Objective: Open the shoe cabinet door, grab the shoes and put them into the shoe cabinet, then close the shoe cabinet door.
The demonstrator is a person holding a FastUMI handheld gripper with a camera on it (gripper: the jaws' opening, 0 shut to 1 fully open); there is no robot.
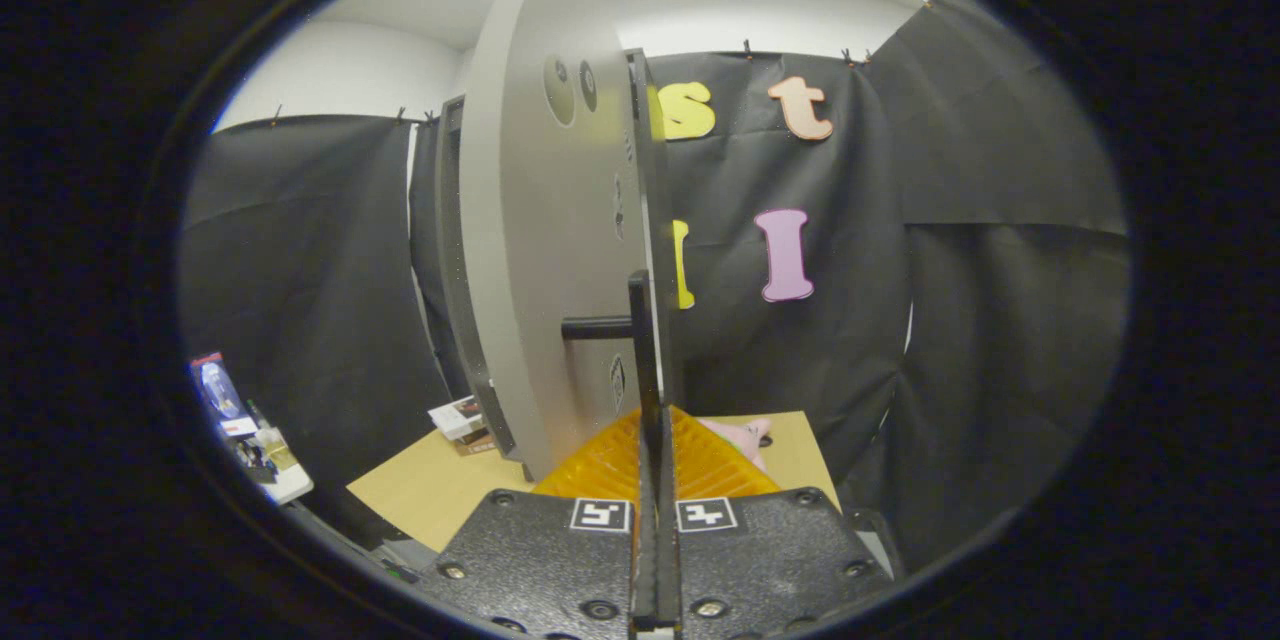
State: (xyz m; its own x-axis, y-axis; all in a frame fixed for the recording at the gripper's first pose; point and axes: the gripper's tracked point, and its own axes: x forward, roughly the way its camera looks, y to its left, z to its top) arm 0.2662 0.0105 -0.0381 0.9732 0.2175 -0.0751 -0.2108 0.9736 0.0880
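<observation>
**Gripper clamped on door handle, door swung out**

Gripper (655,440) fingers are closed nearly together, pinching the dark vertical bar of the handle (640,340) on the cabinet door (545,250). The door stands edge-on just ahead of the fingers, open from the shoe cabinet (450,250) behind it. Judging by that: either the opening or the closing step. A pink item (745,435) lies on the table (420,490) beyond the fingers; possibly a shoe, too hidden to tell.

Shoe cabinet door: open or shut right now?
Open. The shoe cabinet door stands swung out edge-on ahead of the gripper, whose fingers are closed on its dark handle.
</observation>
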